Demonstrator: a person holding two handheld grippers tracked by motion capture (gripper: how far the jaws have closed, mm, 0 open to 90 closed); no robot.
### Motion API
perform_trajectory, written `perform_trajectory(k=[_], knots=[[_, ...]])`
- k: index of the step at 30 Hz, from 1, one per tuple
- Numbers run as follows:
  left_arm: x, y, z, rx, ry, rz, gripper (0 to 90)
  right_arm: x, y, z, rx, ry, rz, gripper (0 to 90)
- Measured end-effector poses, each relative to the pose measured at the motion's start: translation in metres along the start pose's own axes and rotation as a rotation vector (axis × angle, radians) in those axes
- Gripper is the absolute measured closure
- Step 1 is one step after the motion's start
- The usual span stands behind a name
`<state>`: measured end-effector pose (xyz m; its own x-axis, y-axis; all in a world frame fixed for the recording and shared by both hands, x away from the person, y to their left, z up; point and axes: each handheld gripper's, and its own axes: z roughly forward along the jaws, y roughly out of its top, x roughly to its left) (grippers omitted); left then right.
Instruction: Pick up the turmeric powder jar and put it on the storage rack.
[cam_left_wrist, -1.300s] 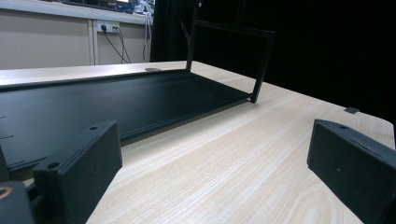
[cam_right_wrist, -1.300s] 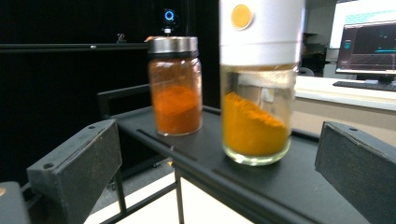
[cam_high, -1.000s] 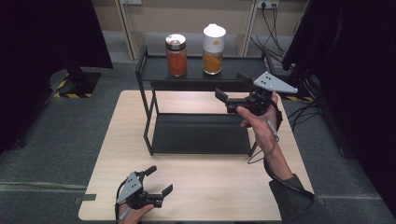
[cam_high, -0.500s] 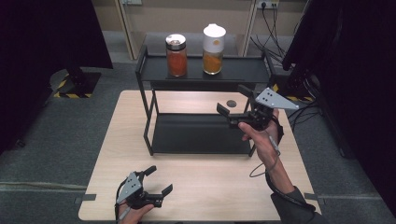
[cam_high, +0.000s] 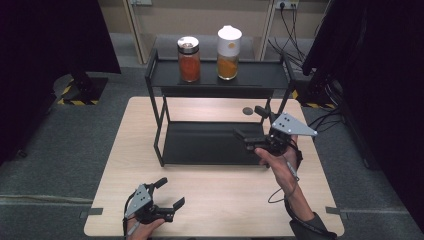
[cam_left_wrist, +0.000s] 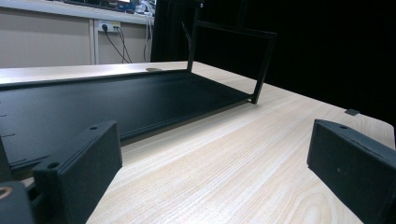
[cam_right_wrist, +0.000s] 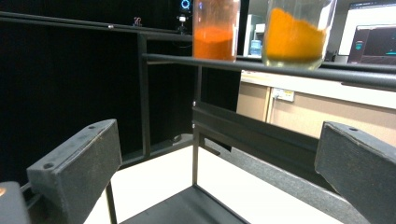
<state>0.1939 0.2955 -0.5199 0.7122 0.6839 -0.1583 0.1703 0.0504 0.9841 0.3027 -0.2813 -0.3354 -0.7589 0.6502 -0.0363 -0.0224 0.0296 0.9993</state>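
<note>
A black two-tier rack stands on a light wooden table. Its top shelf carries a jar of red-orange powder with a dark lid and a jar of yellow-orange powder with a white lid. My right gripper hangs open and empty over the right end of the lower shelf. In the right gripper view the gripper looks up at the red-orange jar and the yellow-orange jar. My left gripper rests open and empty near the table's front edge, facing the lower shelf.
A small dark round spot marks the table behind the rack's right legs. Cables trail on the floor at the back right. A yellow-and-black striped base sits on the floor at the left. Bare tabletop lies between the grippers.
My right gripper has come down and toward the person, from beside the top shelf to the level of the lower shelf. The left gripper has stayed put.
</note>
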Motion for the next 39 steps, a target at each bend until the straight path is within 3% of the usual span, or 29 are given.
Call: perform_trajectory(k=[10,24,39], knots=[[0.0,0.0,0.0,-0.001,0.0,0.0,2.1,0.006,-0.031,-0.009,0.008,0.008,0.02,0.8],[0.0,0.0,0.0,-0.001,0.0,0.0,2.1,0.02,-0.06,-0.029,0.023,0.021,0.002,0.8],[0.0,0.0,0.0,0.0,0.002,0.001,2.1,0.033,-0.089,-0.042,0.049,0.02,0.025,0.8]])
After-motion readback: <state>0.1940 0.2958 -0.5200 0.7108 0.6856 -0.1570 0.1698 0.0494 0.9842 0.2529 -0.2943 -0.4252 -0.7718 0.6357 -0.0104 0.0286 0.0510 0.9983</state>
